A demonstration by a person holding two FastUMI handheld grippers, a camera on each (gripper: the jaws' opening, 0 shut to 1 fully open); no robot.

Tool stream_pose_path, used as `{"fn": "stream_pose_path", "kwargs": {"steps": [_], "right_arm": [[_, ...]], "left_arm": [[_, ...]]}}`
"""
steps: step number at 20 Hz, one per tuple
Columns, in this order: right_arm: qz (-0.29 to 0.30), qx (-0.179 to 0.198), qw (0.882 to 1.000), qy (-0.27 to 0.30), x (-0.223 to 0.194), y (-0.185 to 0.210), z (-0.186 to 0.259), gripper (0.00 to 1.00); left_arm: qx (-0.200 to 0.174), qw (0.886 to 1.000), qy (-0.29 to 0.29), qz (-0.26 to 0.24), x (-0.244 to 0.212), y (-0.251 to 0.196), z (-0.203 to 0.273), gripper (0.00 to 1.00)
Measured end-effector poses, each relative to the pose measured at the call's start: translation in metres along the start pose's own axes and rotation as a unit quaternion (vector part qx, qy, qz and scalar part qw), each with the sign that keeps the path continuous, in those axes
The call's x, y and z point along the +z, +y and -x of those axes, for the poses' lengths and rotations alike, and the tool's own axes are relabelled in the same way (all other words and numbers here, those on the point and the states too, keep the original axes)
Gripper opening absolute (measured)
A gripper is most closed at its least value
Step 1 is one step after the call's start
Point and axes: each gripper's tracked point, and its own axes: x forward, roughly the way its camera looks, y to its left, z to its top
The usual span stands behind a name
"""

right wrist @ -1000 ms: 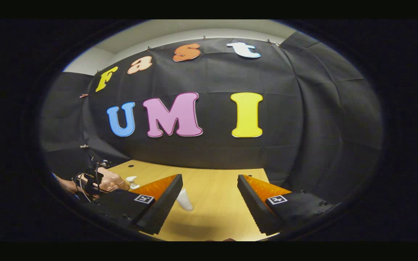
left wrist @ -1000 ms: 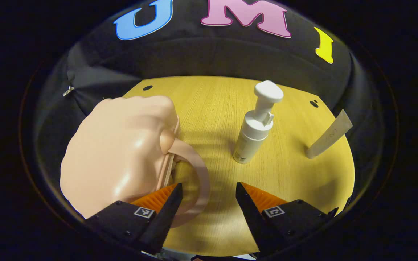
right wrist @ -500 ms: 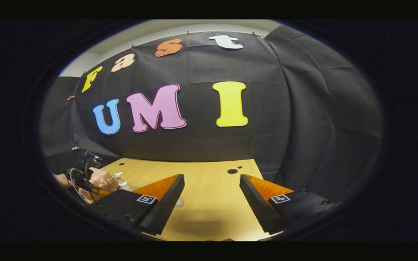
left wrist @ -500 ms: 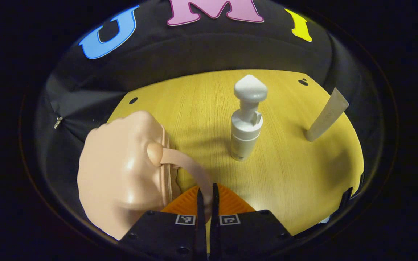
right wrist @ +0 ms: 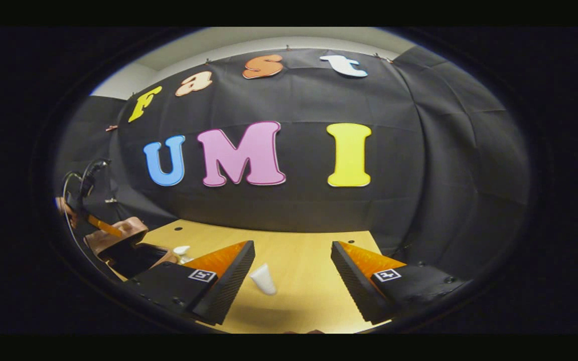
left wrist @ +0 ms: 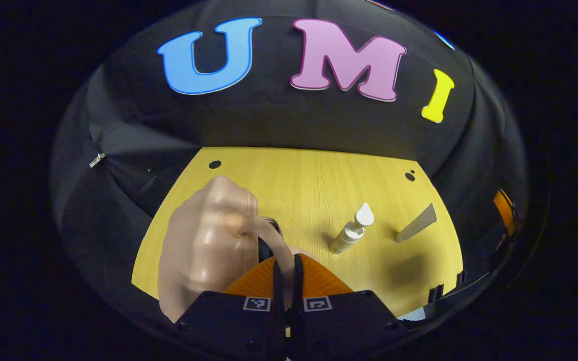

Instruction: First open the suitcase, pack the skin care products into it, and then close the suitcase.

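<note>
Suitcase (left wrist: 203, 245) first: in the left gripper view I see its peach-coloured shell low on the left of the wooden worktop (left wrist: 309, 180), with the lid tipped up and a dark gap showing at the seam beside the handle. My left gripper (left wrist: 286, 265) has its fingers (left wrist: 277, 281) brought almost together on the curved suitcase handle (left wrist: 275, 243), which runs down between them, so they pinch it from both sides. To the right of the suitcase, well apart from it, a white pump bottle (left wrist: 351, 229) stands on the worktop, and farther right again a pale flat tube (left wrist: 417, 223) stands near the worktop's right edge.

In the right gripper view my right gripper (right wrist: 291, 273) hangs over the near part of the worktop (right wrist: 299, 240) with its fingers (right wrist: 229, 281) spread wide and nothing between them. A white tube (right wrist: 264, 280) stands on the worktop just beyond the left-hand finger, partly hidden by it. At the far left the suitcase (right wrist: 118, 233) sits with its lid raised and a dark inside showing beneath it. The other gripper (right wrist: 86, 198) reaches down to the lid there, with cables looping above it; I cannot make out its fingers at that distance. The top of the pump bottle (right wrist: 182, 249) peeks out between the suitcase and my near finger.
</note>
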Motion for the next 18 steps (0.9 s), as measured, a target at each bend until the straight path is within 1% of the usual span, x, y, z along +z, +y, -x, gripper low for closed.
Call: {"fn": "stream_pose_path", "kwargs": {"steps": [1, 3, 5, 6, 7, 9, 12, 15, 16, 18], "right_arm": [[0.002, -0.001, 1.000, -0.002, 0.003, 0.013, -0.002, 0.97], [-0.004, 0.002, 1.000, -0.003, 0.006, 0.043, -0.004, 0.97], [-0.051, 0.025, 0.998, 0.004, 0.010, 0.084, 0.001, 0.97], [-0.066, 0.032, 0.997, 0.002, 0.015, 0.098, 0.004, 0.98], [-0.064, 0.029, 0.998, 0.000, 0.015, 0.108, 0.006, 0.97], [-0.035, 0.007, 0.999, 0.010, 0.008, 0.114, 0.005, 0.97], [-0.029, 0.001, 0.999, 0.014, 0.011, 0.144, 0.008, 0.97], [-0.024, 0.008, 1.000, 0.015, 0.014, 0.179, 0.014, 0.97], [-0.018, 0.009, 1.000, 0.014, 0.015, 0.189, 0.016, 0.98], [-0.002, -0.012, 1.000, 0.009, 0.019, 0.196, 0.019, 0.97]], "left_arm": [[-0.008, 1.000, -0.003, 0.001, 0.005, 0.018, 0.010, 0.09], [-0.013, 1.000, -0.014, -0.014, 0.018, 0.059, 0.026, 0.09], [-0.010, 0.999, -0.012, -0.044, 0.023, 0.105, 0.041, 0.09], [-0.001, 0.998, -0.017, -0.063, 0.025, 0.129, 0.047, 0.09], [0.013, 0.996, -0.020, -0.083, 0.027, 0.155, 0.051, 0.09], [0.044, 0.993, -0.025, -0.104, 0.027, 0.209, 0.055, 0.09], [0.071, 0.993, -0.016, -0.095, 0.018, 0.279, 0.046, 0.09], [0.117, 0.985, 0.014, -0.124, 0.000, 0.362, 0.025, 0.09], [0.124, 0.984, 0.024, -0.123, -0.011, 0.387, 0.014, 0.09], [0.123, 0.988, 0.044, -0.085, -0.032, 0.426, -0.011, 0.09]]}}
